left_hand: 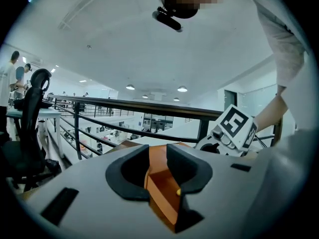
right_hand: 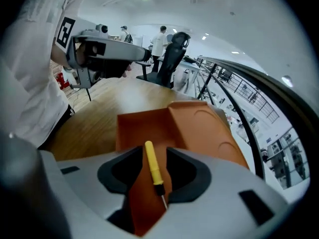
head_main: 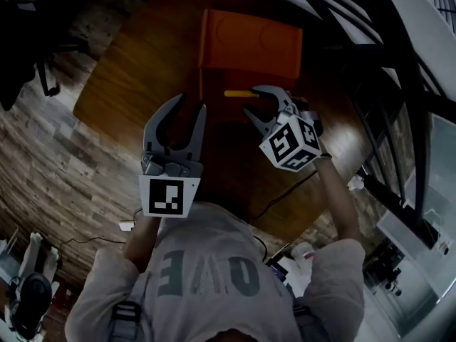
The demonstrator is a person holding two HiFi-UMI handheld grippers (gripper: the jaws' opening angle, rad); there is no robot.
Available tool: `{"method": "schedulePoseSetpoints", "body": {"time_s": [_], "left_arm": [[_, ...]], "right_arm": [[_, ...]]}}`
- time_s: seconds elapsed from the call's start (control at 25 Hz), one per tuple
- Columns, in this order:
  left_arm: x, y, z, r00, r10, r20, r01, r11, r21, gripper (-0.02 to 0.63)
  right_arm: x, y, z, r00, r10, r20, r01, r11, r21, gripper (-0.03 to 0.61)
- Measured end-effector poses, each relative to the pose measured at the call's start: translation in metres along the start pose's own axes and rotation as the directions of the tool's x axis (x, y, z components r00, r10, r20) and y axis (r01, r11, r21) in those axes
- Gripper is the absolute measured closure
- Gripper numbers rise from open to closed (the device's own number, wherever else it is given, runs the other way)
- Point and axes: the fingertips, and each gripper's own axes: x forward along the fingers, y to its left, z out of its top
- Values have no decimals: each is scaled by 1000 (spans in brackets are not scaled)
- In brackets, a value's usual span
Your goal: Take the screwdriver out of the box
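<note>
Two hand-held grippers hover over an open orange box [head_main: 249, 45] that sits on a wooden table [head_main: 128, 77], its lid tipped back. The right gripper [right_hand: 152, 152] has its jaws spread wide and reaches into the box. The yellow-handled screwdriver [right_hand: 151, 164] shows in the gap between them, lying on the box's floor. Its handle points away from the gripper, and its black collar and thin metal tip are close to one jaw. Whether the tip touches that jaw cannot be told. The left gripper [head_main: 191, 105] hangs just beside the box's near left edge, its jaws also apart and holding nothing, with only the orange box wall showing through the gap. A black railing [right_hand: 239, 91] runs behind the table.
</note>
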Motion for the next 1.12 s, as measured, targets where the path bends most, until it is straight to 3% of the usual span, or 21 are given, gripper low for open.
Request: {"method": "schedulePoseSetpoints", "body": {"time_s": [0.32, 0.6, 0.92, 1.12], "left_arm": [[3, 9, -16, 999, 15, -46, -14, 1000, 12, 506], [4, 17, -27, 997, 28, -67, -28, 1000, -3, 506], [2, 18, -30, 997, 31, -73, -31, 999, -12, 507], [1, 22, -32, 996, 39, -74, -40, 999, -13, 506]], "right_arm": [[33, -3, -19, 986, 97, -132, -114, 986, -124, 425], [48, 8, -24, 964, 180, -194, -211, 966, -152, 428], [54, 11, -32, 957, 181, -227, -219, 963, -155, 495], [55, 10, -31, 955, 182, -234, -221, 963, -152, 499]]}}
